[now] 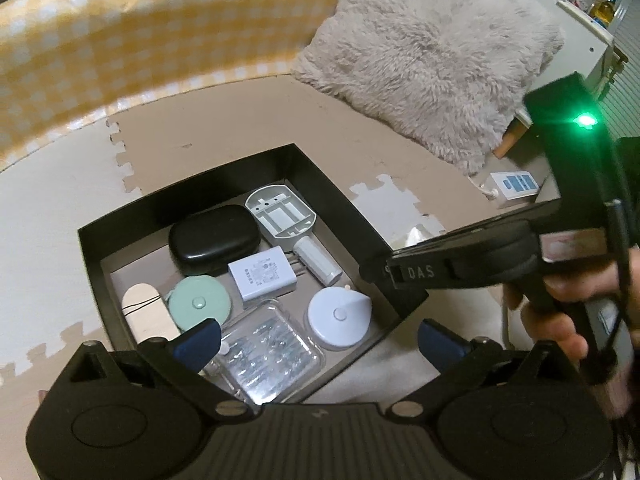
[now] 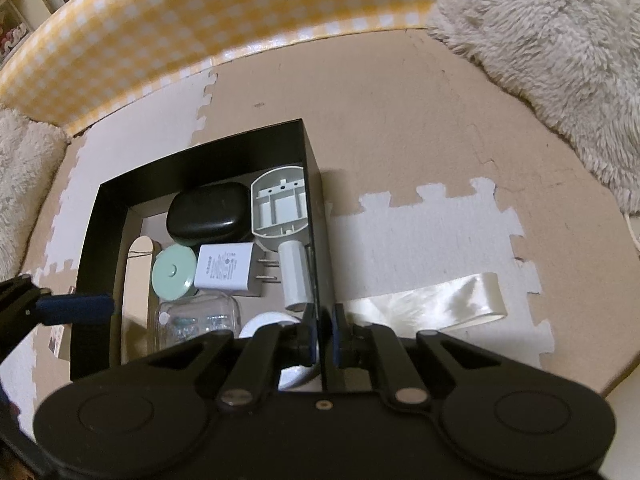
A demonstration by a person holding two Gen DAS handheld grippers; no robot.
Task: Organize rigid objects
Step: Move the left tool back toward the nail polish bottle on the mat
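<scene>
The left tool (image 1: 320,340) stands wide open above the black box (image 1: 332,184), nothing between its blue pads (image 1: 200,340). Just under it lies a clear plastic case (image 1: 272,352) with small metal bits inside, too blurred to name. Only this view shows the white round tape (image 1: 338,316) whole, and the right tool's handle with a green light, held by a hand (image 1: 560,320).

The right tool (image 2: 320,344) is clamped shut on the box's right wall (image 2: 316,240); its own body hides the near part of that wall and most of the white tape (image 2: 268,322). Only this view shows a glossy cream ribbon (image 2: 440,304) on the floor right of the tool, and the left tool's pad (image 2: 76,309) entering from the left.

Beyond the tools, in the box: a mint round tape (image 1: 198,304), a white charger (image 1: 262,274) with prongs, a white cylinder (image 1: 316,260), and a pale rounded strip (image 1: 144,312) with a thin dark line, hard to identify. Farther back sit a smooth black oval case (image 1: 214,240) and a grey moulded shell (image 1: 280,216) with ribs.

The floor is beige and white puzzle mat (image 1: 360,128). Past it lie a shaggy grey cushion (image 1: 432,52) and a yellow checked cloth (image 1: 140,32). A white power strip (image 1: 512,184) is partly cut off behind the handle.
</scene>
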